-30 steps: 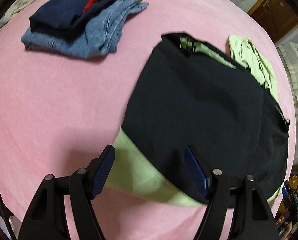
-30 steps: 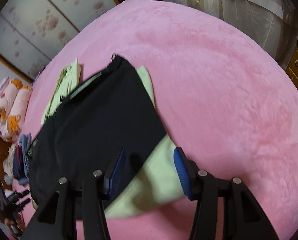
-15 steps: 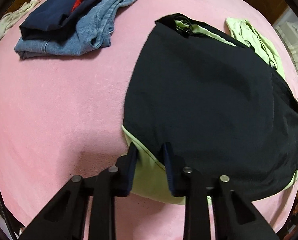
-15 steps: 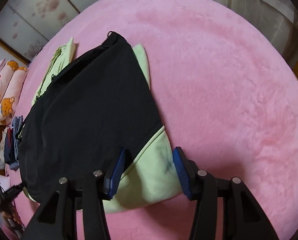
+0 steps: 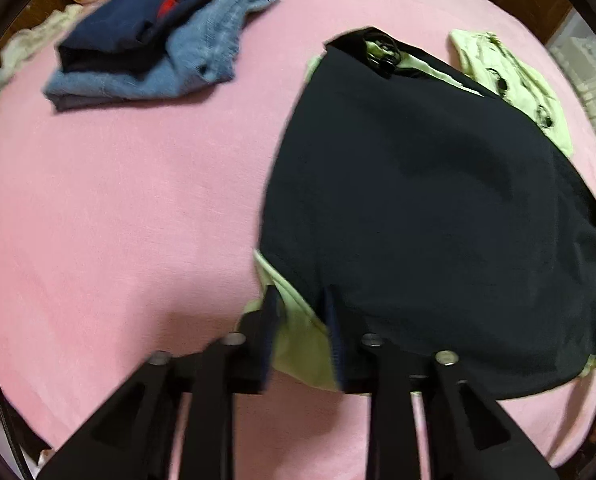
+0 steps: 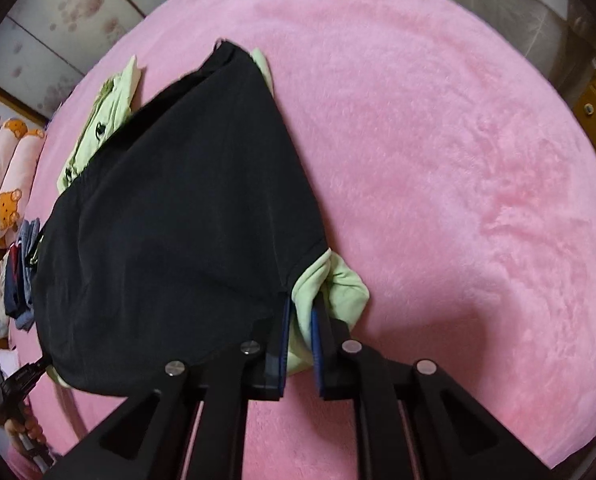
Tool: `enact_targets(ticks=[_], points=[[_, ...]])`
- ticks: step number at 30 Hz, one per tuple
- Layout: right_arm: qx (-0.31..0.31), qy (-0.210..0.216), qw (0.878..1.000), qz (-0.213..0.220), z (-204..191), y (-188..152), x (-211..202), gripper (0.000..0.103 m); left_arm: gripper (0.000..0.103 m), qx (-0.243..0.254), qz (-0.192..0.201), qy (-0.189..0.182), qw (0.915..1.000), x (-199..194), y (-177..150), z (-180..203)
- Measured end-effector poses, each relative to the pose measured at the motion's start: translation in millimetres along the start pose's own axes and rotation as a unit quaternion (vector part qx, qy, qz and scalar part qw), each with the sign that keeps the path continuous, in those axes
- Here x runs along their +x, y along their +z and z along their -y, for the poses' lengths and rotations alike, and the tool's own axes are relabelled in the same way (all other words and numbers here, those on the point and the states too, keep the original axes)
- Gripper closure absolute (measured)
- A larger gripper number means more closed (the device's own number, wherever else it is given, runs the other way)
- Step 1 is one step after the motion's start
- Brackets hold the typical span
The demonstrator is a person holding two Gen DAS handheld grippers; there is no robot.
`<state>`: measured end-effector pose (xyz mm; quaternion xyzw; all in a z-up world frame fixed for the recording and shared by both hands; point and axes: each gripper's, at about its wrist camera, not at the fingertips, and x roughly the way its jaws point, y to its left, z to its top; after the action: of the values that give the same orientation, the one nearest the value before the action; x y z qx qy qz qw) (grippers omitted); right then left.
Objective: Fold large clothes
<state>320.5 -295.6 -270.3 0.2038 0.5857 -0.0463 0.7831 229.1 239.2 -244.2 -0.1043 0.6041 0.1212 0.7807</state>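
No readable text, label, brand, number or sign shows in either view. The dark marks on the green garment [image 5: 510, 76], at about one o'clock in the left wrist view, are too blurred to tell whether they are letters. The pillows [image 6: 2, 184] at nine o'clock in the right wrist view carry only bear pictures.

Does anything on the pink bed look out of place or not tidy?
One thing: a light green garment lies crumpled, half under the far edge of the black garment, not stacked. The folded pile on the pink bed looks neat. Nothing seems damaged.
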Motion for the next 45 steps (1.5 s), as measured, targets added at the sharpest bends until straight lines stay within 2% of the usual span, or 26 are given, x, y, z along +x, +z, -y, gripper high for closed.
enact_targets(ticks=[3,5,7,9,11,14,15,17,19,22,25,27,31,34,36,38,39,42,44,45], points=[[-0.012,-0.027,0.999,0.043,-14.1,-4.0,-15.8,0.091,0.064,0.004,0.046,0.035,0.9983,-21.7,-5.6,4.7],[-0.037,-0.064,0.993,0.088,-29.7,-8.8,-33.0,0.085,0.064,0.009,0.073,0.04,0.9965,-38.7,-10.6,9.5],[-0.059,-0.064,0.989,0.119,-42.0,-14.5,-46.0,0.084,0.064,0.013,0.084,0.016,0.9963,-54.4,-15.6,19.0],[-0.074,-0.025,0.987,0.142,-56.0,-22.4,-57.9,0.081,0.064,0.028,0.074,-0.025,0.9965,-62.0,-22.2,31.6],[-0.082,0.038,0.987,0.132,-73.2,-32.2,-58.3,0.081,0.064,0.048,0.05,-0.072,0.995,-60.8,-29.9,54.3],[-0.092,0.128,0.984,0.082,-99.9,-48.4,-39.1,0.081,0.064,0.077,0.012,-0.134,0.9879,-47.9,-42.7,90.3],[-0.099,0.141,0.983,0.065,-109.2,-56.6,-31.2,0.081,0.064,0.089,0.004,-0.141,0.9861,-43.0,-45.4,104.0],[-0.121,0.161,0.979,0.036,-130.8,-68.2,-11.5,0.091,0.066,0.11,-0.007,-0.151,0.9823,-33.6,-50.6,125.8],[-0.144,0.179,0.973,0.021,-150.8,-78.3,4.0,0.092,0.066,0.126,-0.009,-0.167,0.9779,-25.1,-54.1,144.2],[-0.162,0.194,0.968,0.008,-168.8,-80.5,24.5,0.092,0.066,0.14,-0.001,-0.163,0.9766,-9.3,-49.8,160.6],[-0.165,0.202,0.965,0.0,-176.4,-73.2,41.1,0.096,0.066,0.135,0.008,-0.169,0.9762,4.2,-37.0,167.1],[-0.165,0.206,0.965,0.008,-185.3,-54.0,54.7,0.096,0.066,0.133,0.02,-0.172,0.9759,9.9,-23.5,168.5],[-0.179,0.198,0.963,0.031,-200.9,-20.3,78.8,0.097,0.066,0.136,0.053,-0.153,0.9775,26.2,12.8,168.4],[-0.176,0.198,0.964,0.04,-205.3,13.5,95.3,0.103,0.066,0.144,0.078,-0.136,0.9771,35.3,38.4,171.4],[-0.174,0.198,0.964,0.047,-207.9,29.9,101.0,0.103,0.066,0.164,0.094,-0.112,0.9756,40.9,60.6,175.0],[-0.173,0.178,0.967,0.062,-208.3,54.2,104.2,0.103,0.066,0.175,0.113,-0.081,0.9747,43.1,77.0,169.4],[-0.172,0.175,0.967,0.065,-206.2,60.2,104.9,0.103,0.066,0.173,0.12,-0.061,0.9756,45.0,86.6,164.0],[-0.164,0.15,0.971,0.086,-189.8,87.2,104.9,0.103,0.066,0.151,0.124,-0.042,0.9799,48.7,110.6,140.3],[-0.151,0.121,0.976,0.102,-168.2,104.9,101.3,0.103,0.066,0.14,0.134,-0.015,0.9809,50.5,124.0,124.0],[-0.143,0.125,0.977,0.102,-159.9,109.7,101.1,0.103,0.066,0.134,0.139,-0.006,0.9813,51.9,131.3,113.5]])
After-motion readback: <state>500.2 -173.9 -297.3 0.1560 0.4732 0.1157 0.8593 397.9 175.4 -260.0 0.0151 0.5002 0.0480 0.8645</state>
